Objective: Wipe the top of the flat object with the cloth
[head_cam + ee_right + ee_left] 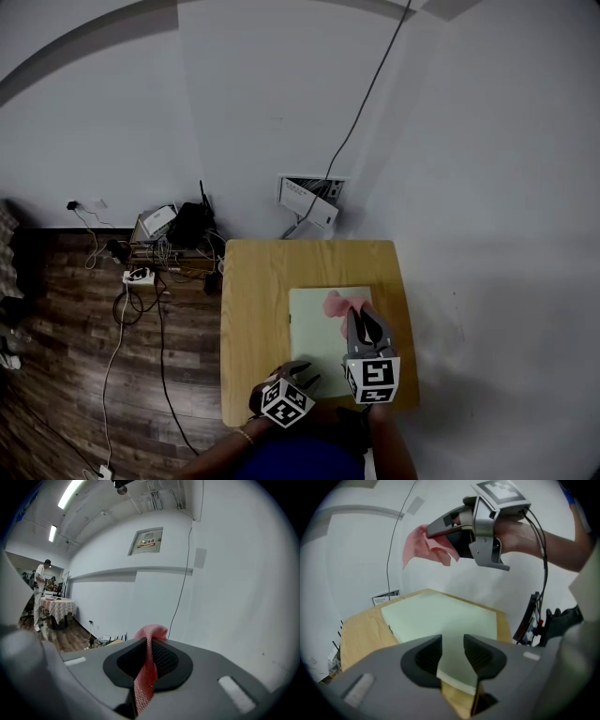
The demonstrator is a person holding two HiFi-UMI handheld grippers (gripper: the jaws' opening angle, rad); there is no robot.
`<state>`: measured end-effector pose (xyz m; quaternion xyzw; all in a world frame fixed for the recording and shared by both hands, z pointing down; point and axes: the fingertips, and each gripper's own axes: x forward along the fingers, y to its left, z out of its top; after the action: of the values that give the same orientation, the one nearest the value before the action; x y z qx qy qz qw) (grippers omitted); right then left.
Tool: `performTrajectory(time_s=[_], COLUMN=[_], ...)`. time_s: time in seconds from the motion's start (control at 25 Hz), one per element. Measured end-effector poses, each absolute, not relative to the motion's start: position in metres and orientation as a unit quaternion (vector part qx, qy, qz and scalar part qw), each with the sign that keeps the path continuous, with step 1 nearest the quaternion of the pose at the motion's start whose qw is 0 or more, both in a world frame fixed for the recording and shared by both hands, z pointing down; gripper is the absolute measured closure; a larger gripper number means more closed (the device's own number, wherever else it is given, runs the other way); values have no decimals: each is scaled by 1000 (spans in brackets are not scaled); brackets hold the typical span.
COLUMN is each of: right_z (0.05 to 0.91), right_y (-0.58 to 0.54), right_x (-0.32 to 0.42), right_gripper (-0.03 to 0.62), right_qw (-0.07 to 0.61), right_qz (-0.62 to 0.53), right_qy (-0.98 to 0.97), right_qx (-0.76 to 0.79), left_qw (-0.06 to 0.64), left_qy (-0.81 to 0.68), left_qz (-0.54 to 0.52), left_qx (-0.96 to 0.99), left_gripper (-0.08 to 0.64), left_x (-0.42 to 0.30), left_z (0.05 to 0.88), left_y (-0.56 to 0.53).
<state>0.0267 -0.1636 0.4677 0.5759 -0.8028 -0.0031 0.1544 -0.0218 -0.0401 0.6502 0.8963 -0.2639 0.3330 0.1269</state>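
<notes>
A pale green flat object (317, 349) lies on the small wooden table (253, 309). My right gripper (364, 316) is raised above its far part, shut on a pink cloth (337, 303) that hangs from the jaw tips. In the left gripper view the right gripper (433, 527) holds the cloth (423, 548) high over the flat object (436, 616). The mesh cloth (149, 667) runs pinched between the pads in the right gripper view. My left gripper (307, 375) sits low at the object's near left corner. Its jaws (452, 651) stand apart, with that corner showing in the gap.
The table stands against a white wall on its far and right sides. A white box (309, 202) leans on the wall behind it. A power strip (139, 276), cables and black devices (192, 225) lie on the wood floor to the left. A black stand (534, 616) is at the table's right.
</notes>
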Motion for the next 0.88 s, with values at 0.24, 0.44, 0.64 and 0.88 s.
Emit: performTrajectory(time_s=[0.24,0.44,0.64,0.88], right_z=[507,534,566,612], right_y=[-191,-207,-222,-233], right_x=[4,-12,-28,-46], right_gripper=[563,563,563,563], right_qw=[201,231,279,347], right_qz=[5,14,18,16], right_qy=[-819,-828,-837,-838], right_qx=[537,511,471,420], left_qw=[123,109,113,115], left_qy=[-268,-274,-279,-288], left_qz=[351,362,368,367], left_qx=[889,884,880,877], left_gripper=[430,431,431,431], left_x=[-27,-27,-27,-27], left_z=[668,670,671,671], left_y=[-43,-45,-46,-45])
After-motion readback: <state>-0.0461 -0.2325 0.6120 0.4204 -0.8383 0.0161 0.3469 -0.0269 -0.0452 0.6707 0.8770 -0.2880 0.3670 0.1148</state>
